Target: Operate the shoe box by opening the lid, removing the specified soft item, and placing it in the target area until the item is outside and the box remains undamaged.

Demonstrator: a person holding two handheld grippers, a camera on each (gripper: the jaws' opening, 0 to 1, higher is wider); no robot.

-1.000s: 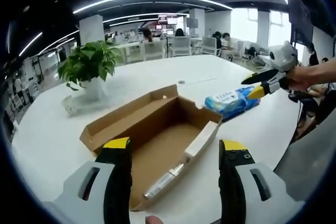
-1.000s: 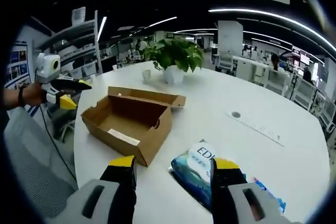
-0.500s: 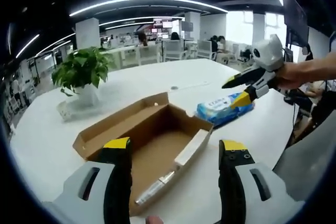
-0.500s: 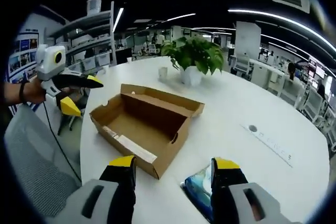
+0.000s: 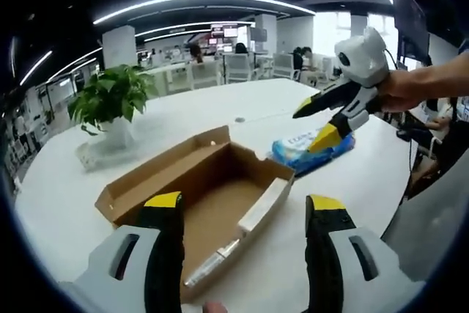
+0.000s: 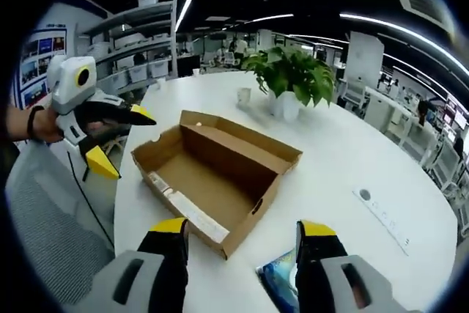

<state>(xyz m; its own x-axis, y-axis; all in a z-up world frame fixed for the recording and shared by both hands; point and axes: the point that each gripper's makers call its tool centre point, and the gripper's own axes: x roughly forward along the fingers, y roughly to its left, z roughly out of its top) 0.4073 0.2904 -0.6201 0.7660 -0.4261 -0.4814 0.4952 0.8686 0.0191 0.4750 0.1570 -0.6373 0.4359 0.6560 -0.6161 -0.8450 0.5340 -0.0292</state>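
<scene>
An open brown cardboard shoe box (image 5: 209,181) lies on the white table (image 5: 73,188), its lid folded back flat. Inside it lie a white card strip (image 5: 264,207) and a silvery tube (image 5: 212,258). A blue soft wipes pack (image 5: 308,148) rests on the table just right of the box. My left gripper (image 5: 244,207) hangs open above the box's near end. My right gripper (image 5: 306,131), held by a hand, hovers open above the pack. In the right gripper view, the box (image 6: 234,159) sits ahead of my open right gripper (image 6: 243,229), the pack (image 6: 277,280) is low between its jaws, and the left gripper (image 6: 130,144) is at the left.
A potted green plant (image 5: 110,100) stands behind the box, also the plant (image 6: 289,78) in the right gripper view. Grey chairs (image 6: 44,240) stand close to the table's edge. A cable port (image 6: 366,194) is set in the table. Office desks and people fill the background.
My right gripper has drawn back from the wipes pack and swung toward the box; the pack stays on the table. The left gripper has barely moved.
</scene>
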